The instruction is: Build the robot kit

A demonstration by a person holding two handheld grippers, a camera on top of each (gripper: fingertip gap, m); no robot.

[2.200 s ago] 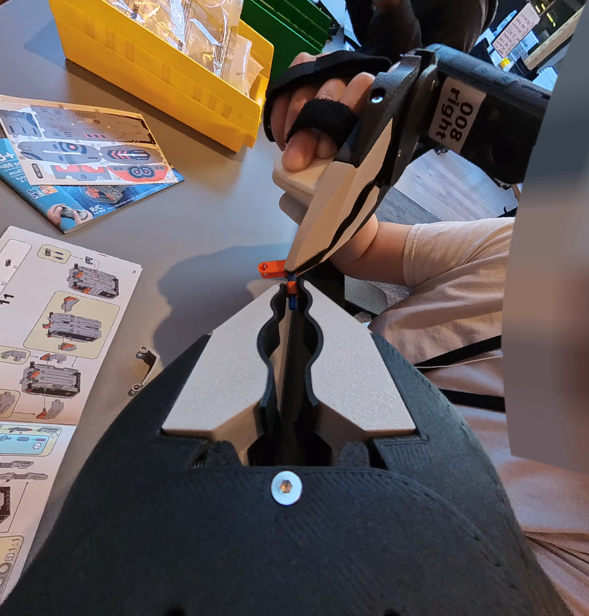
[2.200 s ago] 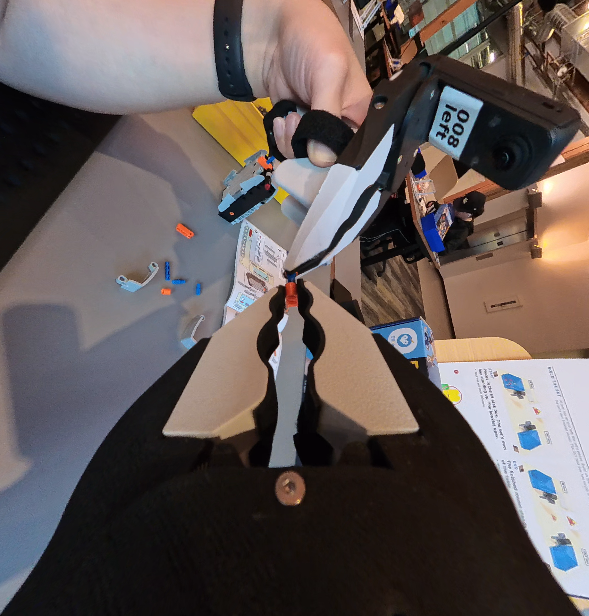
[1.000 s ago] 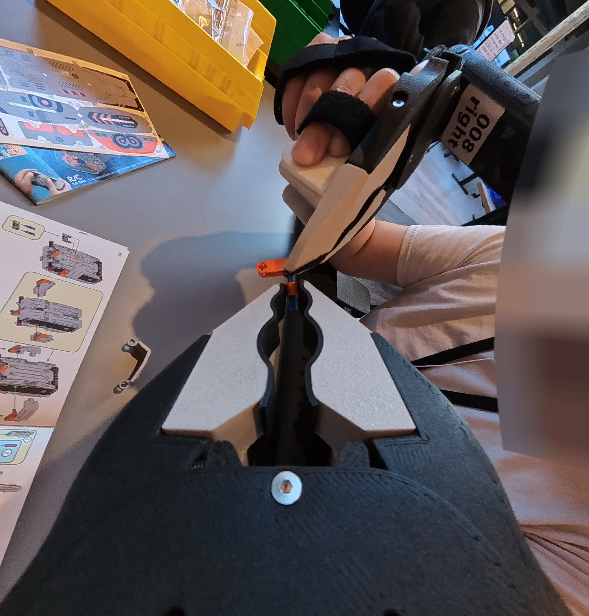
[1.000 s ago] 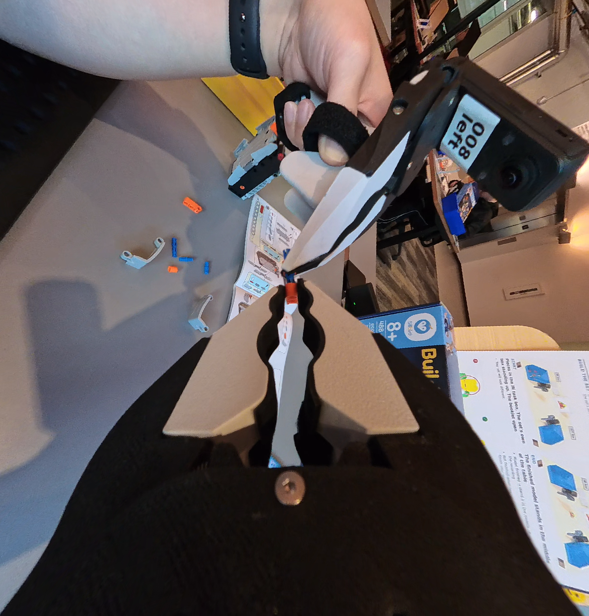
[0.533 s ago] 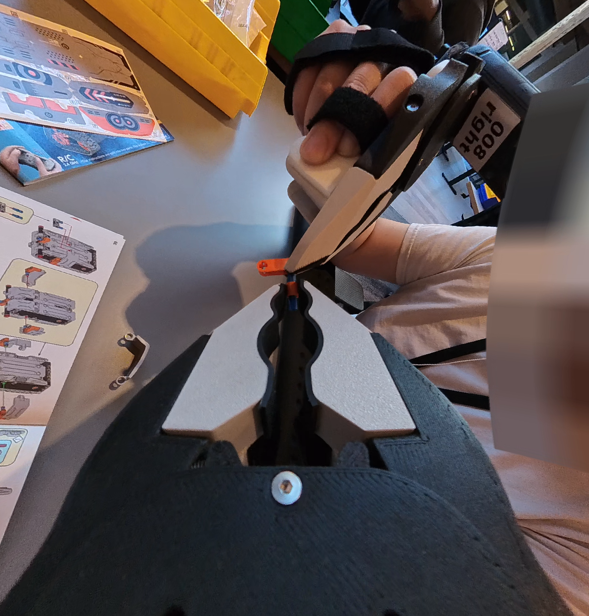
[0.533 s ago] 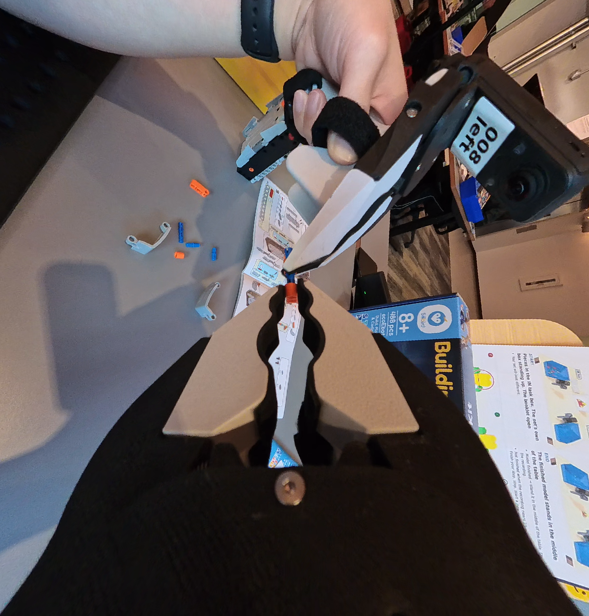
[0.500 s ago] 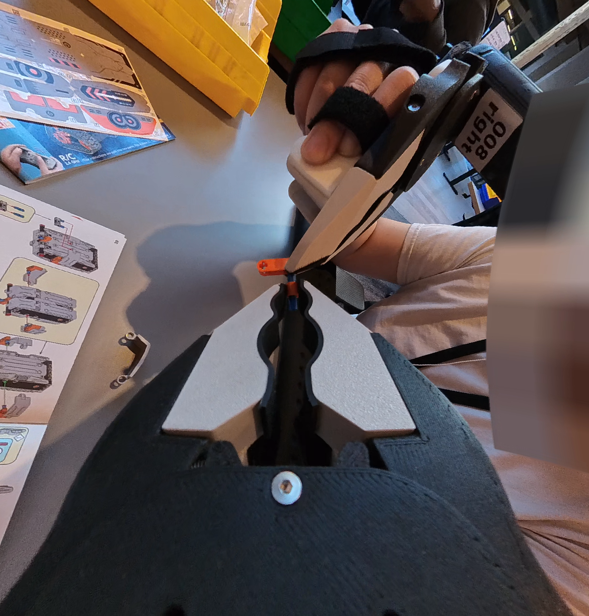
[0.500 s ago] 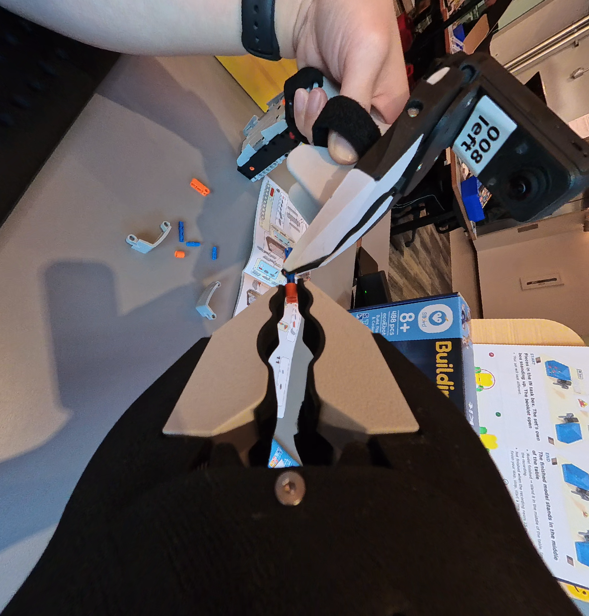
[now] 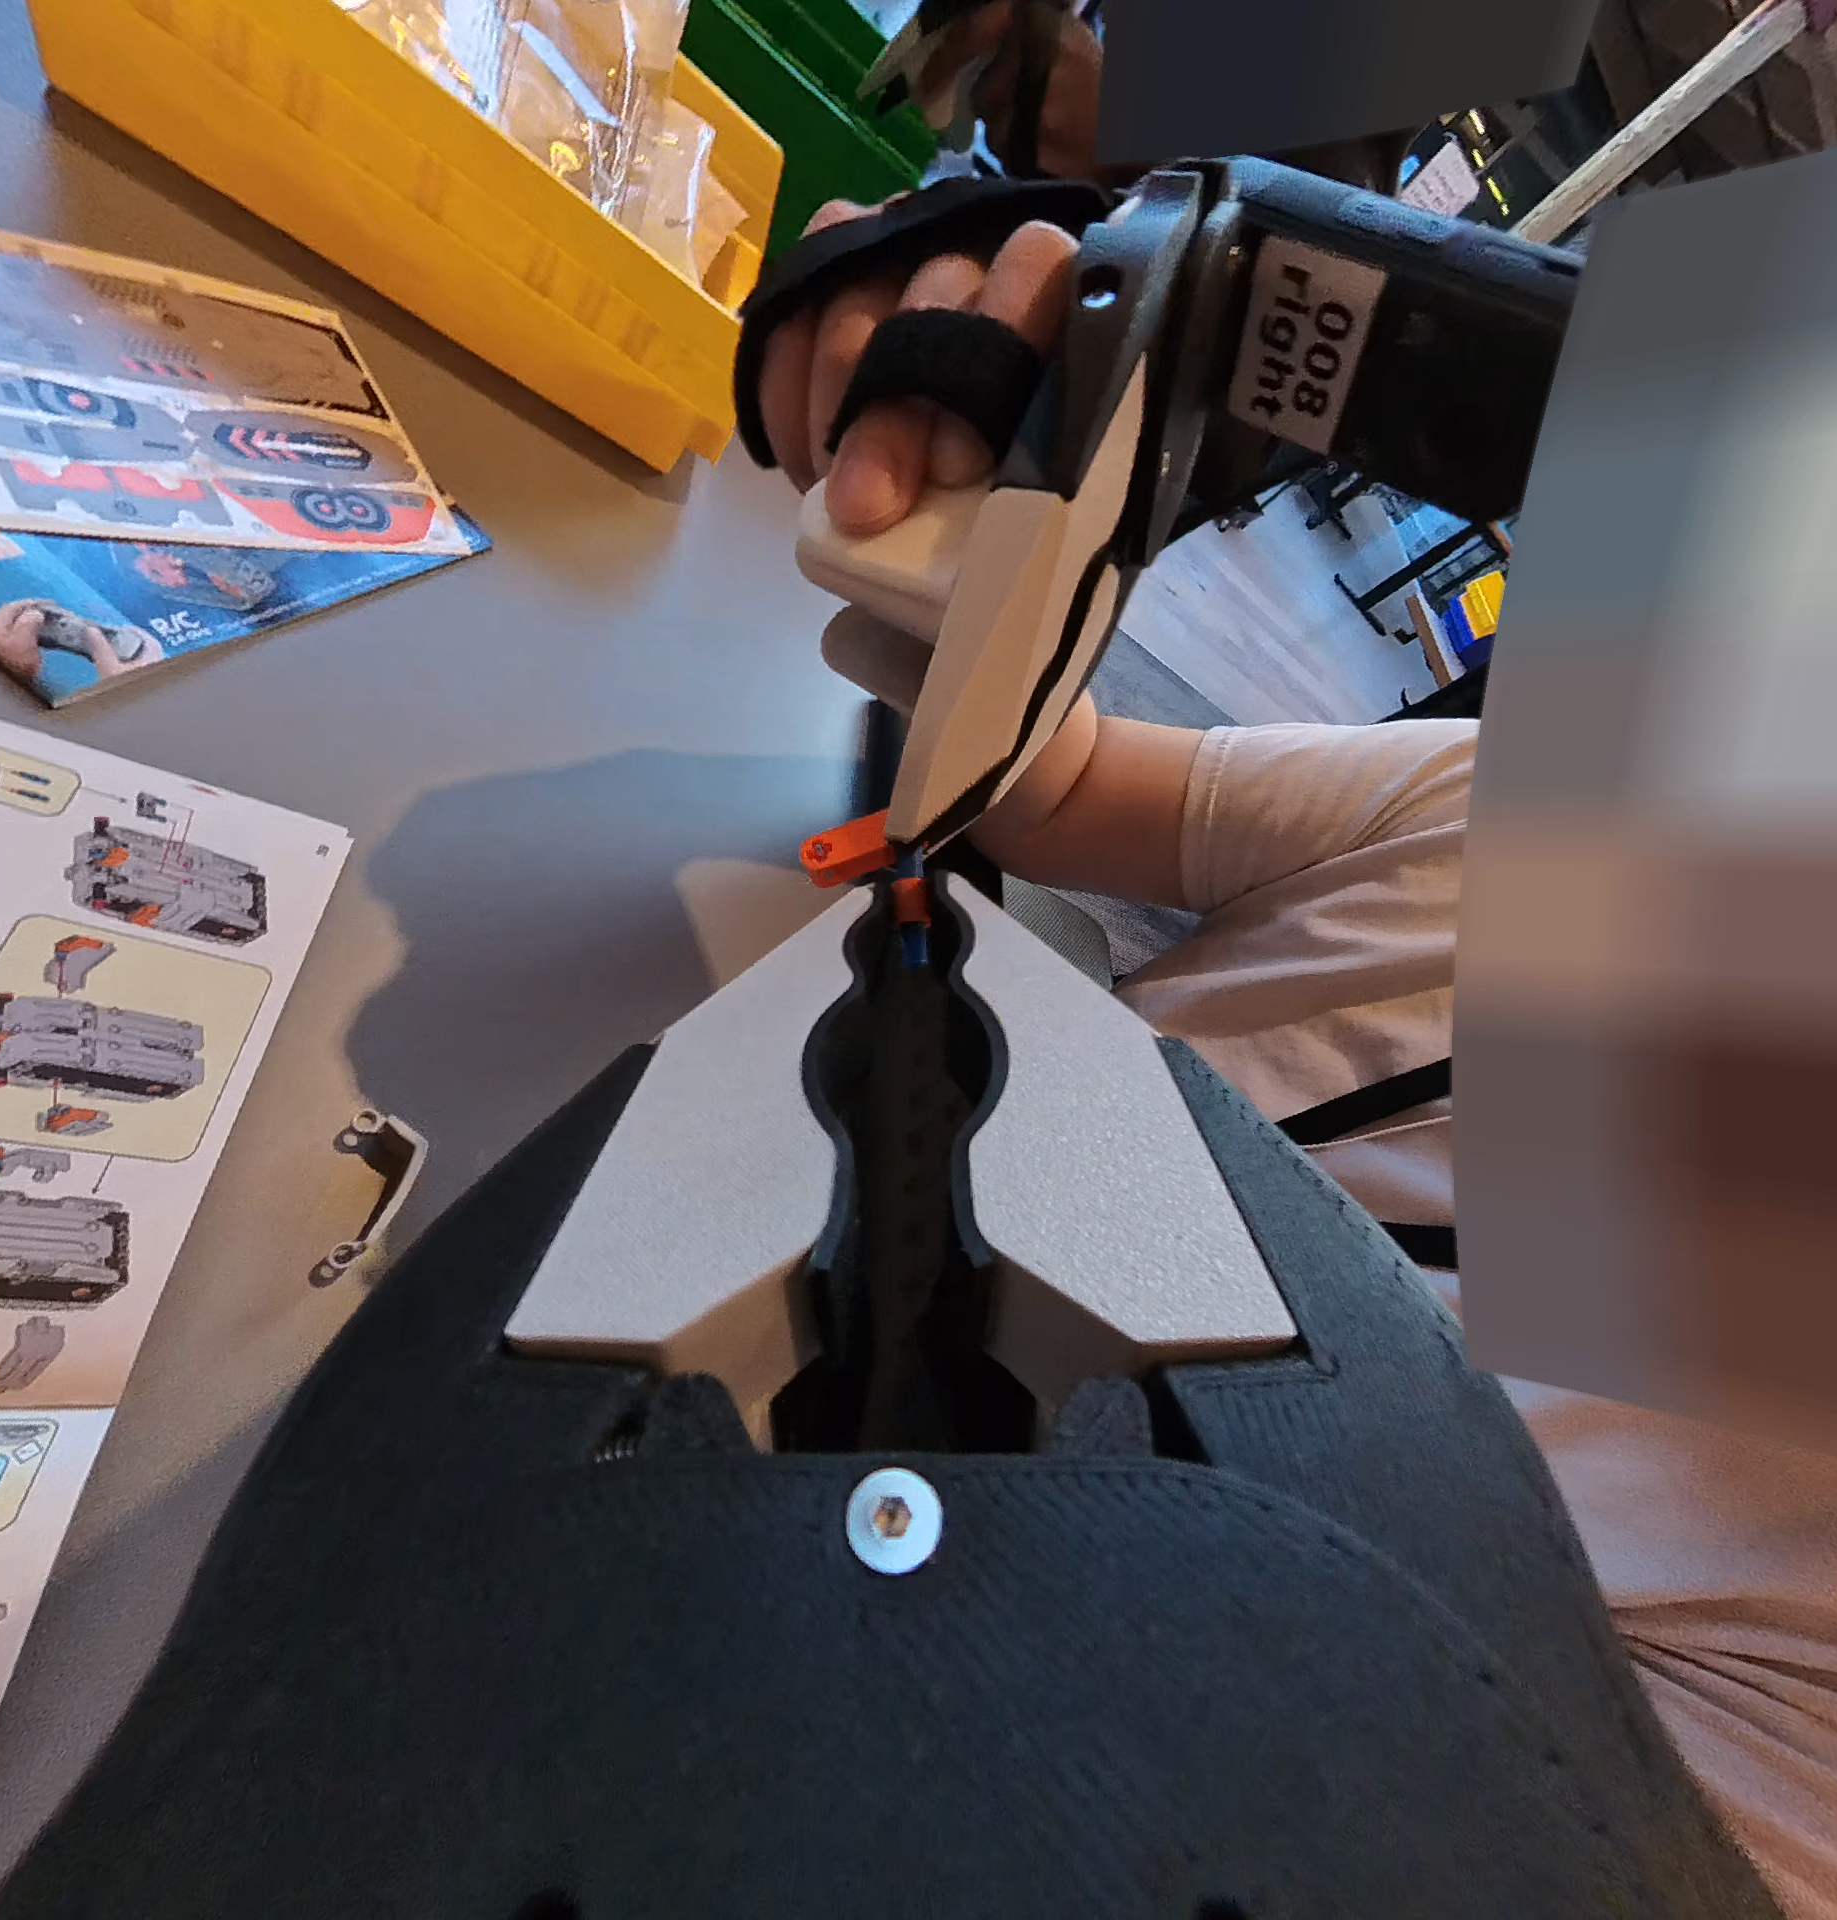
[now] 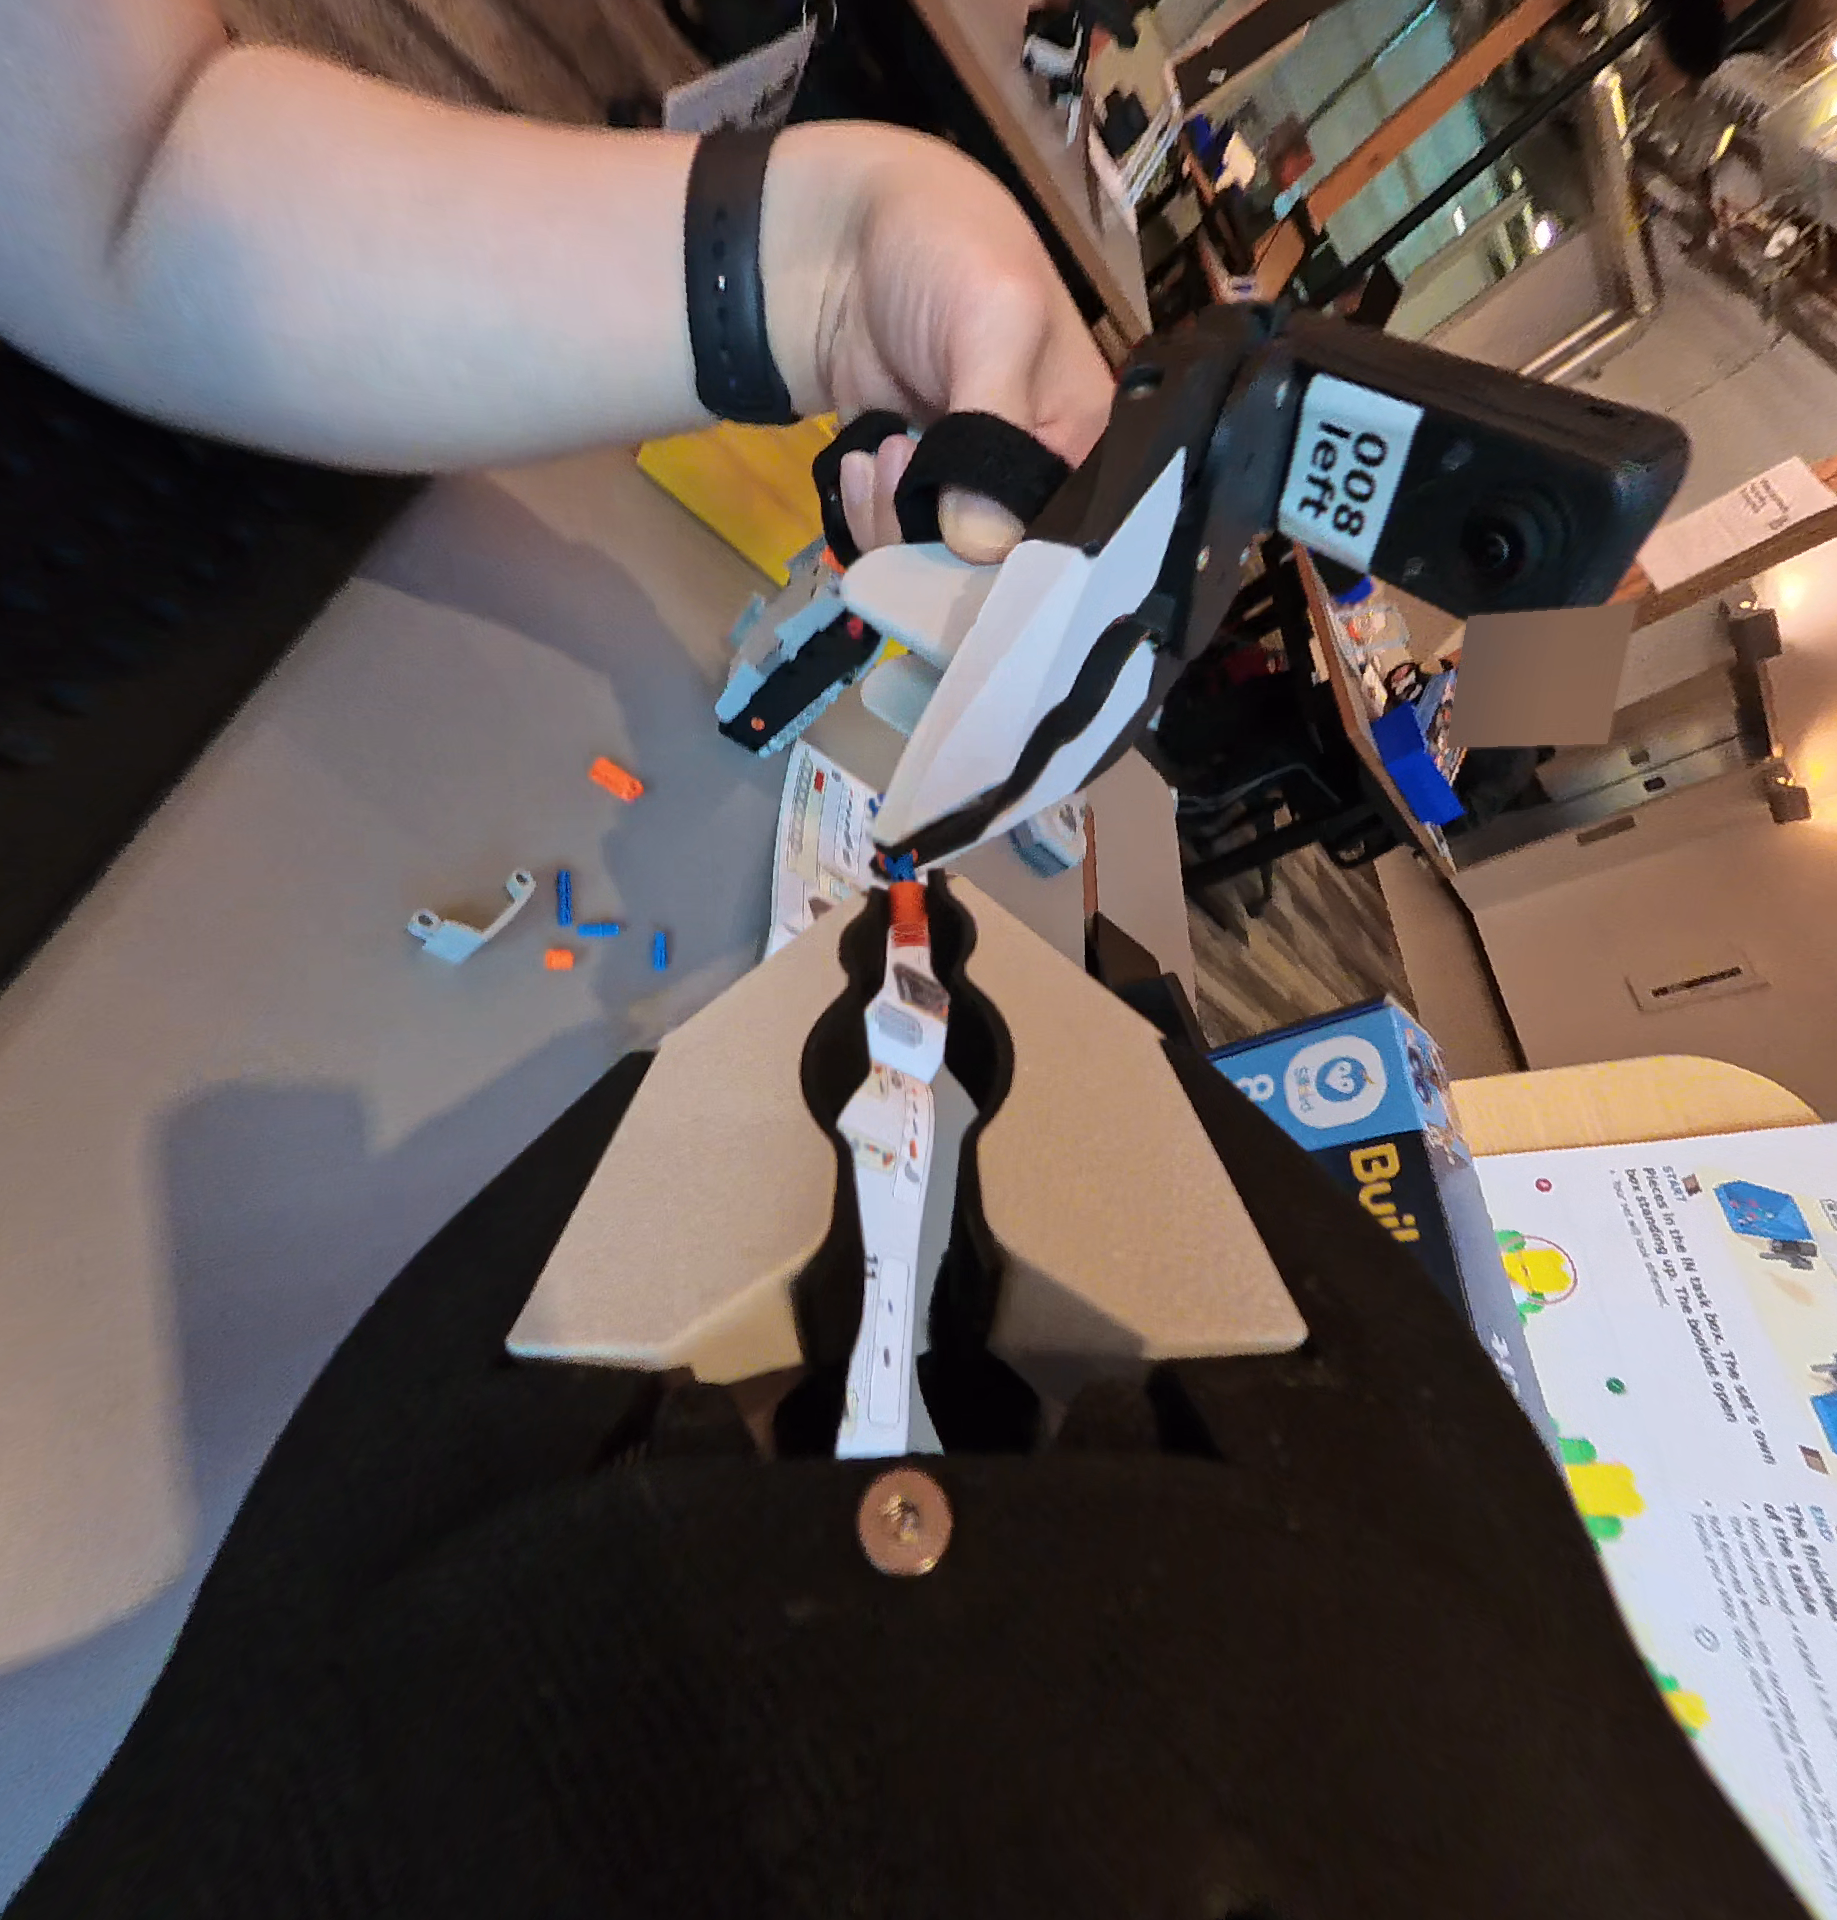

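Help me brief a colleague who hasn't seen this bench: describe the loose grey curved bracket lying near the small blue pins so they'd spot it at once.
On the grey table, look left of the open instruction booklet, at the scatter of small loose parts. The grey bracket lies at its left edge, beside the blue pins. It is the only pale, curved piece there, bigger than the pins and orange bits.

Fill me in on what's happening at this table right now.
A person holds a gripper in each hand, tips together above the grey table. The left gripper is shut on a small blue pin with an orange sleeve; the right gripper is shut on an orange connector piece, pressed against that pin. Open building instructions, a yellow bin of bagged parts, loose small pieces and a partly built model lie around.
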